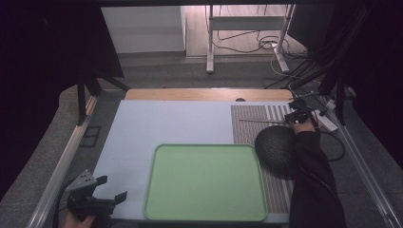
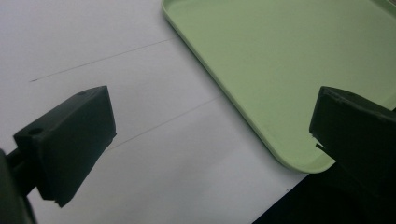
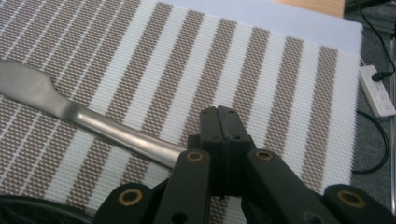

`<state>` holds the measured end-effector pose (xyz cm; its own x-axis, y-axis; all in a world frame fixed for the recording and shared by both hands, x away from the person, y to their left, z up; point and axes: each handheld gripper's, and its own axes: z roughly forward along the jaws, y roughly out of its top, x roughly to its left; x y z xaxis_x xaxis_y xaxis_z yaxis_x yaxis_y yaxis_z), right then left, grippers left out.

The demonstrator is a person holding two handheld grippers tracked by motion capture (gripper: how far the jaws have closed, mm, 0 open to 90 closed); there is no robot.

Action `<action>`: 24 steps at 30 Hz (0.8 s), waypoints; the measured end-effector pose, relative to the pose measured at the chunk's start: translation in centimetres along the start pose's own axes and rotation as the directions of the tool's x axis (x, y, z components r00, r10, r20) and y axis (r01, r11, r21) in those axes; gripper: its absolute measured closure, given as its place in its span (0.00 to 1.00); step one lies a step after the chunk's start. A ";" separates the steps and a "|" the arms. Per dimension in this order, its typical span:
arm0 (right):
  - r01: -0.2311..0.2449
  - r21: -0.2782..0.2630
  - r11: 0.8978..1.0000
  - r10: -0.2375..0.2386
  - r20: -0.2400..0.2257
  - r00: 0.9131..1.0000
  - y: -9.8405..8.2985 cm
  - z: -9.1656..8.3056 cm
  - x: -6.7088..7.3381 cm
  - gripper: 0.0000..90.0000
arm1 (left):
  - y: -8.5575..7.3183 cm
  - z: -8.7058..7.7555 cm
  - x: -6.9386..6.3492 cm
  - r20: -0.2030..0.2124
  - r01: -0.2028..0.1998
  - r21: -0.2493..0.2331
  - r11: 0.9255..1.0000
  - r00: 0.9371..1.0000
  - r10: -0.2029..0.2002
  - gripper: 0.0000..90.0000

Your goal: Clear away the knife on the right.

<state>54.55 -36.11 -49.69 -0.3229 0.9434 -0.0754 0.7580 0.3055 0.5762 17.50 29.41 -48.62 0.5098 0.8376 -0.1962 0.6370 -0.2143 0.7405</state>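
Steel, slim and grey, the table knife (image 3: 70, 112) lies across the brown-and-white striped woven placemat (image 3: 261, 79), and its handle end runs in under the right gripper (image 3: 223, 128), whose black jaws are pressed together on it. Where the handle goes past the jaws is hidden by the gripper's own body. In the high view the same knife (image 1: 259, 121) is a thin pale line at the far right of the table, hard to make out, with the right gripper (image 1: 298, 115) at its end and the person's dark sleeve (image 1: 313, 180) covering the mat's right edge. A dark round textured bowl (image 1: 276, 149) sits on the mat just beside the sleeve; its inside cannot be read.

Near the table's front left corner the left gripper (image 1: 105, 190) hovers with its jaws wide apart and nothing between them. Its own view cuts both jaws at the frame's edge.

The pale green rectangular plastic tray (image 1: 205, 183) lies bare at the front centre on the white table cover (image 1: 161, 123), which is open ground to the left and behind.
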 end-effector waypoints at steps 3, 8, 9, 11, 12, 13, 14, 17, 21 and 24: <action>-0.003 0.016 1.000 0.003 -0.002 1.000 -0.4 -0.2 -0.4 0.99 | 0.0 0.0 0.0 0.000 0.002 0.000 1.000 1.000 -0.002 0.01; 0.015 0.060 0.998 -0.013 -0.036 0.999 -1.0 -1.0 -0.6 0.99 | 0.0 0.0 0.0 -0.001 0.001 0.000 1.000 1.000 -0.001 0.01; 0.015 0.060 0.998 -0.013 -0.036 0.999 -1.0 -1.0 -0.6 0.99 | 0.0 0.0 0.0 -0.001 0.001 0.000 1.000 1.000 -0.001 0.01; 0.030 0.081 0.996 -0.026 -0.049 0.998 -1.1 -1.3 -0.5 0.99 | 0.0 0.0 0.0 -0.001 0.001 0.000 1.000 1.000 -0.001 0.01; 0.036 0.087 0.996 -0.032 -0.053 0.998 -1.2 -1.4 -0.5 0.99 | 0.0 0.0 0.0 -0.001 0.001 0.001 1.000 1.000 -0.001 0.01; 0.048 0.097 0.994 -0.042 -0.068 0.997 -1.3 -1.5 -0.5 0.99 | 0.0 0.0 0.0 -0.001 0.001 0.001 1.000 1.000 -0.001 0.01; 0.052 0.106 0.993 -0.044 -0.073 0.996 -1.3 -1.6 -0.5 0.99 | 0.0 0.0 0.0 -0.001 0.001 0.001 1.000 1.000 -0.001 0.01; 0.069 0.127 0.990 -0.057 -0.098 0.994 -1.5 -1.9 -0.5 0.99 | 0.0 0.0 0.0 -0.001 0.000 0.002 1.000 1.000 0.000 0.01; 0.065 0.141 0.988 -0.048 -0.121 0.992 -1.6 -2.0 -0.5 0.99 | 0.0 0.0 0.0 -0.002 0.000 0.003 1.000 1.000 0.000 0.01; 0.066 0.144 0.987 -0.048 -0.126 0.991 -1.6 -2.0 -0.6 0.99 | 0.0 0.0 0.0 -0.002 -0.001 0.003 1.000 1.000 0.001 0.01</action>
<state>52.41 -37.41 -48.88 -0.4278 0.9039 0.0000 0.8087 0.3827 0.4467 17.52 29.34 -48.61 0.5088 0.8387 -0.1943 0.6386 -0.2163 0.7385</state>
